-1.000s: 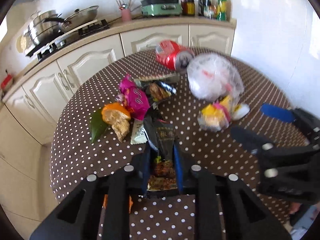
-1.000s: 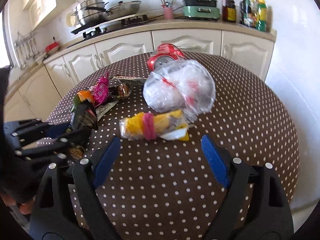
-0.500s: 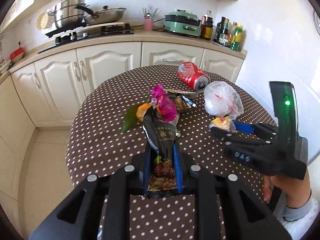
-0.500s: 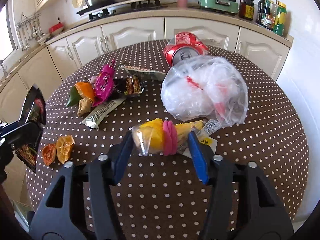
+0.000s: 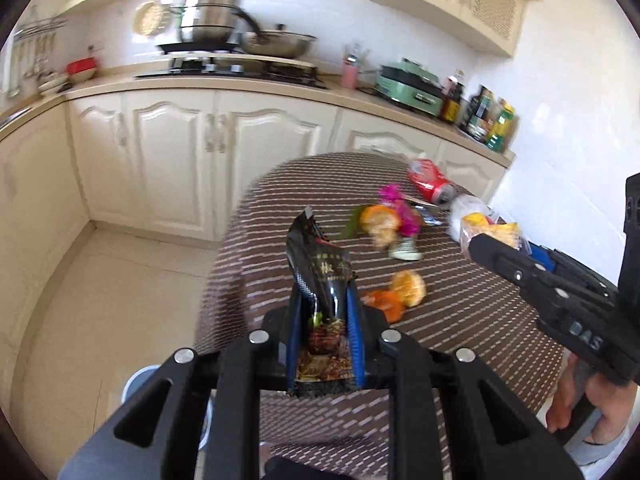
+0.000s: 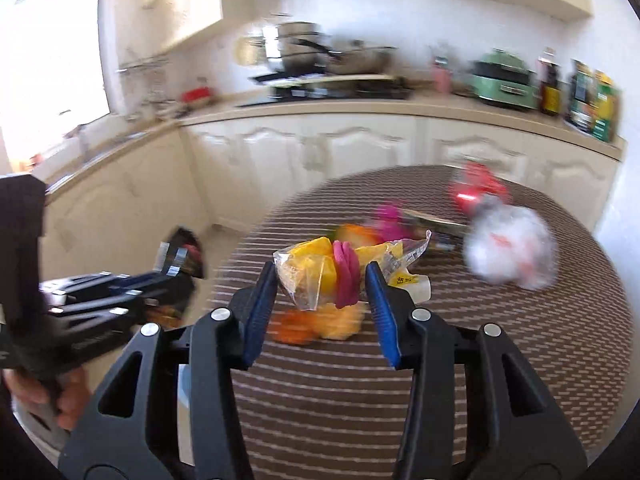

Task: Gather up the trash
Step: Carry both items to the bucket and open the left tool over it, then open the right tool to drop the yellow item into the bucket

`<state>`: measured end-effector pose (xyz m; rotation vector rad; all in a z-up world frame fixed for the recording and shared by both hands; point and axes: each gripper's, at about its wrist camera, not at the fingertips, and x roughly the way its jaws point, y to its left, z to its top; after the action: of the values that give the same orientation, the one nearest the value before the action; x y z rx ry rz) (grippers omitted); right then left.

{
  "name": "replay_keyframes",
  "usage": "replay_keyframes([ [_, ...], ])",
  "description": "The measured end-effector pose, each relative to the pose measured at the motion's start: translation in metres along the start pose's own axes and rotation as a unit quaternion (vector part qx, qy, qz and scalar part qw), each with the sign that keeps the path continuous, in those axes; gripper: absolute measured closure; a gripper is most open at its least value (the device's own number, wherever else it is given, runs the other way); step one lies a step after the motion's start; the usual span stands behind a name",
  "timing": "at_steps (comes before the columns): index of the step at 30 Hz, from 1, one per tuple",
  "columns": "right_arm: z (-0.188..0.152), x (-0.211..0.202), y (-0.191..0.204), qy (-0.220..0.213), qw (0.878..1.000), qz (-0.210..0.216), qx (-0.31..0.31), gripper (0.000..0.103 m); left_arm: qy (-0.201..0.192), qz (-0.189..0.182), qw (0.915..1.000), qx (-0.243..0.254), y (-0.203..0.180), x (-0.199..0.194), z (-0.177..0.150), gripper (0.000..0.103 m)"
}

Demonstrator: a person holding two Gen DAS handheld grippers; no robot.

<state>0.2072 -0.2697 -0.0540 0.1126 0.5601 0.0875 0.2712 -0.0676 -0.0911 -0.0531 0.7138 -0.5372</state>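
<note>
While both grippers hang above the round counter [image 5: 460, 320] with its brown dotted cloth, each carries a piece of trash. The left gripper [image 5: 324, 320] has its blue-padded fingers [image 5: 354, 332] pressed close on the lower part of a black snack wrapper [image 5: 320, 276], which stands up out of them, lifted off the cloth. Seen from the right wrist, that same wrapper [image 6: 182, 258] sits out past the counter's left edge, over the tiled floor.

The right gripper [image 6: 320, 300] has just been closing its fingers [image 6: 260, 308] and now pinches a clear plastic bag [image 6: 320, 276] holding yellow scraps and a pink band; the bag is squeezed between the two blue pads and raised above the cloth. From the left wrist the bag [image 5: 486, 228] shows at the tip of the right gripper, at the right side of the view.

Left on the counter are orange peels [image 5: 400, 292] near the close edge, a magenta wrapper [image 5: 404, 214] beside another orange scrap [image 5: 378, 220], a crushed red can [image 5: 430, 184] farther back, and a crumpled white plastic bag [image 6: 510, 248] just beside the can. Everything on the counter is blurred. Behind it runs a kitchen worktop with pots on a stove [image 5: 224, 46] and a green cooker [image 5: 410, 84].
</note>
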Motion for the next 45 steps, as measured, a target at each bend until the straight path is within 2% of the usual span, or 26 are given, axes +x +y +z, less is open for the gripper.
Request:
replay_keyframes([
  [5,-0.006,0.032,0.077,0.026,0.996,0.074,-0.034,0.059,-0.004,0.043,0.9983,-0.039,0.060,-0.026,-0.022,0.083],
  [10,-0.027,0.082,0.146,0.076,0.986,0.138,-0.050,0.059,0.012,0.104,0.9915,-0.077,0.125,-0.038,-0.059,0.083],
  [15,-0.059,0.137,0.200,0.134,0.975,0.166,-0.064,0.059,0.052,0.157,0.9783,-0.125,0.189,-0.028,-0.100,0.083],
  [18,-0.082,0.170,0.223,0.169,0.969,0.170,-0.066,0.059,0.084,0.166,0.9696,-0.159,0.227,-0.007,-0.123,0.083],
  [24,-0.118,0.226,0.240,0.220,0.960,0.161,-0.066,0.059,0.129,0.171,0.9566,-0.197,0.273,0.044,-0.145,0.083],
  [30,-0.134,0.263,0.244,0.242,0.958,0.145,-0.054,0.059,0.141,0.175,0.9539,-0.199,0.282,0.074,-0.145,0.078],
  [36,-0.140,0.279,0.248,0.246,0.958,0.141,-0.047,0.059,0.130,0.177,0.9536,-0.206,0.293,0.079,-0.138,0.073],
  [38,-0.141,0.283,0.249,0.248,0.957,0.141,-0.045,0.059,0.128,0.188,0.9518,-0.206,0.293,0.077,-0.137,0.065],
  [40,-0.141,0.283,0.248,0.249,0.957,0.141,-0.044,0.059,0.126,0.193,0.9506,-0.208,0.295,0.075,-0.137,0.061],
  [45,-0.142,0.283,0.246,0.253,0.955,0.145,-0.044,0.058,0.127,0.202,0.9482,-0.210,0.295,0.070,-0.138,0.059],
])
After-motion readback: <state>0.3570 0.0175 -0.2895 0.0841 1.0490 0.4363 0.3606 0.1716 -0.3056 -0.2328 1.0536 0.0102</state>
